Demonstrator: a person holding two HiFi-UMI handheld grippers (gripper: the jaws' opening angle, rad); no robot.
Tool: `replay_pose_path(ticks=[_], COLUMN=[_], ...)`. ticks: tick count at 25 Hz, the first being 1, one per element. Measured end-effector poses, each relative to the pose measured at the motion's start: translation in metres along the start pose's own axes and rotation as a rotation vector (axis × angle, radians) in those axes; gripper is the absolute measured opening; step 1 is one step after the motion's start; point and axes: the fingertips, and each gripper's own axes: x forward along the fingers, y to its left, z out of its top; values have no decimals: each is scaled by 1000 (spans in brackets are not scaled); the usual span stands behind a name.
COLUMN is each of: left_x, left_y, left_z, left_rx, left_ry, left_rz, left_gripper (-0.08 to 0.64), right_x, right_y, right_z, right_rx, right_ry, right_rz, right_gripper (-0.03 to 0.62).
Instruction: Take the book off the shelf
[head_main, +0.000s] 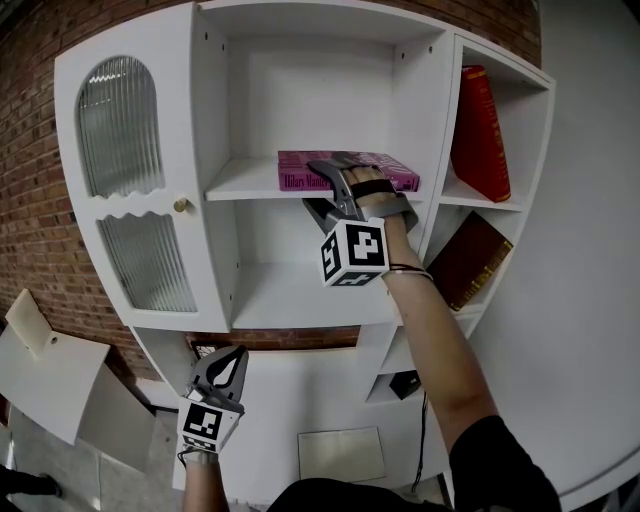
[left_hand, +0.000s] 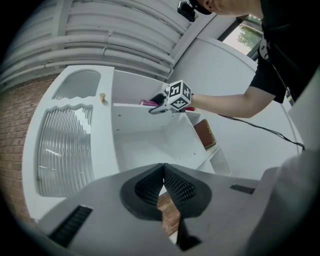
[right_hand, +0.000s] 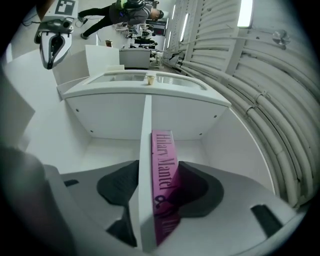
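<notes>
Jaws of your right gripper (head_main: 317, 184) (right_hand: 157, 192) stand wide apart, straddling the pink Hilary Mantel book (head_main: 294, 172) (right_hand: 162, 167) and the white shelf board (head_main: 248, 181) (right_hand: 145, 145) it lies flat on: one jaw over the cover, the other under the board. Your left gripper (head_main: 236, 356) (left_hand: 163, 172) hangs well below, to its left, jaws pressed together on nothing

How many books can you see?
3: a pink book lying on the middle shelf, a red book standing top right, a brown book leaning below it. More may be hidden.
</notes>
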Motion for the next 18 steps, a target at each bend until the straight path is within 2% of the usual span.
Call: replay_pose_path(ticks=[8, 12, 13, 18], left_x=[-8, -12, -13, -18], left_y=[-5, -12, -14, -25], left_z=[2, 4, 4, 5], left_rx=[10, -6, -1, -1], left_ry=[-20, -16, -21, -26], left_rz=[-11, -25, -29, -49], left_gripper=[8, 8, 8, 9], right_x=[-21, -35, -40, -57], right_y=[-2, -4, -6, -8], right_z=[8, 14, 15, 22], right_rx=[-30, -52, -54, -76], right_ry=[-3, -6, -9, -5], right_rz=[-7, -28, -39, -70], right_gripper=[239, 208, 157, 150])
